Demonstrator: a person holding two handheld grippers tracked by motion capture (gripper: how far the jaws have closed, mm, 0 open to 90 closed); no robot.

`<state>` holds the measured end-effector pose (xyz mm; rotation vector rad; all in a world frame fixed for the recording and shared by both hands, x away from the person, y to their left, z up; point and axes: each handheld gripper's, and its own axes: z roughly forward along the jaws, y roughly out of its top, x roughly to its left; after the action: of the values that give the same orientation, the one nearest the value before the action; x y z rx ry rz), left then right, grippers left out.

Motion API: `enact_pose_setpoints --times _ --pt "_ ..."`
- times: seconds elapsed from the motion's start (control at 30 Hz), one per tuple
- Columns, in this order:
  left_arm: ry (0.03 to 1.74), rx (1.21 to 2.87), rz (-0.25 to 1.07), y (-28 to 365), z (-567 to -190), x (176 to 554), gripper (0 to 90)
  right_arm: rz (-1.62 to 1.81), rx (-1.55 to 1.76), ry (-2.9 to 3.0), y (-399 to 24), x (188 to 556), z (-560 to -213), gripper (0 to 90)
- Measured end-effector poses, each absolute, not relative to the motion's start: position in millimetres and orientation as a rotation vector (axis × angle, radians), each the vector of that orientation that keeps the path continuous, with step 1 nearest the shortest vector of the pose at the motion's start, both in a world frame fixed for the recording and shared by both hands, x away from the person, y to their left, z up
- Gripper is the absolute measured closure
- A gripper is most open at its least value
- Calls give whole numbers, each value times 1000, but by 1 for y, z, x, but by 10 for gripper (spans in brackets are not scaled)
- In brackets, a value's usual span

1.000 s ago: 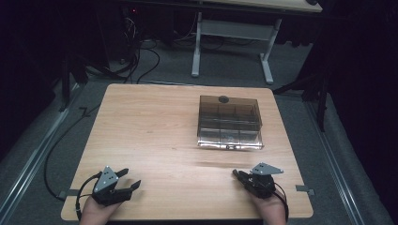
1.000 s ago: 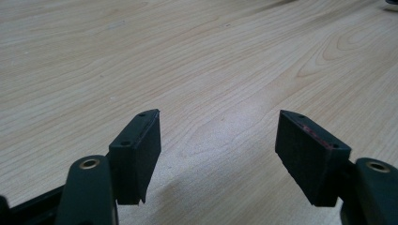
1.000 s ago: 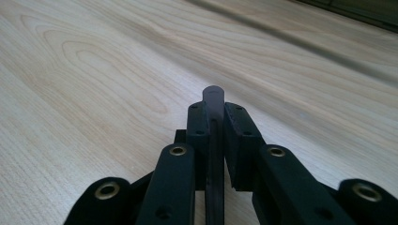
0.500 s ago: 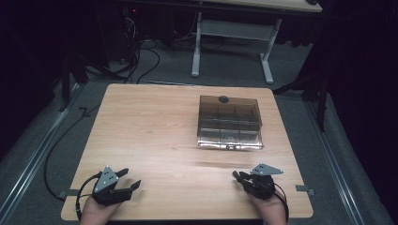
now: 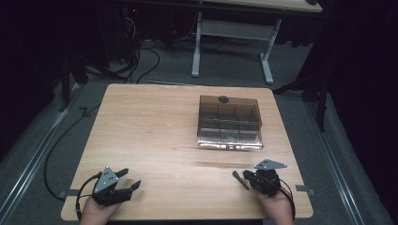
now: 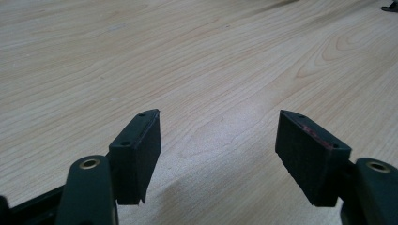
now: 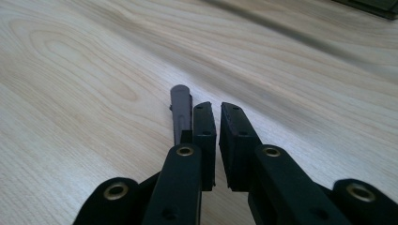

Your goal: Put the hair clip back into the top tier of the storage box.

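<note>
A smoky clear plastic box (image 5: pixel 229 123), lid down and divided into compartments, stands on the wooden table (image 5: pixel 150 126) right of centre. My left gripper (image 5: pixel 132 178) rests at the front left corner, jaws wide apart over bare wood with nothing between them (image 6: pixel 218 117). My right gripper (image 5: pixel 247 176) rests at the front right, in front of the box. Its jaws stand almost together, with only a thin gap and nothing in it (image 7: pixel 217 107). A short dark stick-like piece (image 7: pixel 180 108) lies against the outer side of its left jaw and points away over the table (image 5: pixel 239 180).
Beyond the far edge of the table stand a white table frame (image 5: pixel 230 33) and loose cables (image 5: pixel 141 56) on grey carpet. A cable (image 5: pixel 51 154) trails off the table's left side. Bare wood stretches between my grippers and the box.
The right hand has shifted slightly, and the dark piece at its jaws sits a touch nearer the front edge. The left gripper and the box have not moved.
</note>
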<state>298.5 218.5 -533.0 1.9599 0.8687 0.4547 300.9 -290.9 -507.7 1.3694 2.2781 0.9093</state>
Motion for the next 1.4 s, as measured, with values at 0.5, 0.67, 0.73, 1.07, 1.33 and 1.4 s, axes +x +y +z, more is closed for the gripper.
enact_pose_setpoints --times 0.5,0.67,0.73,1.07,1.33,1.4 --pt "836 1965 439 218 -533 298 319 696 1479 2421 -294 316 -497 839" --pt "839 1965 441 218 -533 298 320 646 1488 2457 -295 319 -496 836" --pt "840 1965 440 218 -533 298 319 630 1492 2470 -295 320 -495 828" --pt "845 1961 440 219 -533 298 319 536 1495 2556 -292 325 -489 815" --pt "844 1962 437 219 -533 298 319 469 1486 2611 -289 330 -483 805" --pt "842 1962 436 219 -533 298 319 453 1479 2629 -289 332 -482 804"
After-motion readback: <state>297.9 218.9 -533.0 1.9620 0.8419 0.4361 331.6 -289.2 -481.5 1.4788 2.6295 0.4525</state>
